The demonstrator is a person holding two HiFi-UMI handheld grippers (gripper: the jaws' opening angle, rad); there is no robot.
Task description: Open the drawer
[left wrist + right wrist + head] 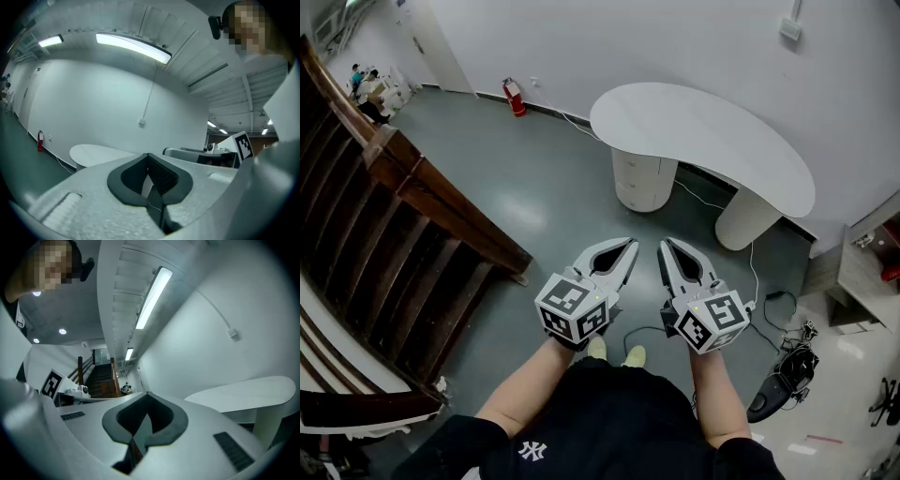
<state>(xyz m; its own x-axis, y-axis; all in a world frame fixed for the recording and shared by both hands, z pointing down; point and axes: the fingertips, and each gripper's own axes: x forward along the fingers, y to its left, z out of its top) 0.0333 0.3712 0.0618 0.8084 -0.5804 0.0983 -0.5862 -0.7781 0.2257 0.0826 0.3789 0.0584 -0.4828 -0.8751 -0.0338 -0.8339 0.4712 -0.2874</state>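
The left tongs (629, 246) and right tongs (664, 246) are both pinched together and empty, well apart from the drawer pedestal (643, 180); best step closer and spread one first.

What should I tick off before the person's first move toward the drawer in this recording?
1. Target in view: white rounded drawer pedestal under the white kidney-shaped desk - ok.
2. Its drawers look shut, none pulled out - ok.
3. Handle located - cannot tell, too small.
4. Left gripper and right gripper empty - ok.
5. Jaws apart to take a handle - not ok, both together.
6. Grippers at the pedestal - not ok, held near the body, apart from it.
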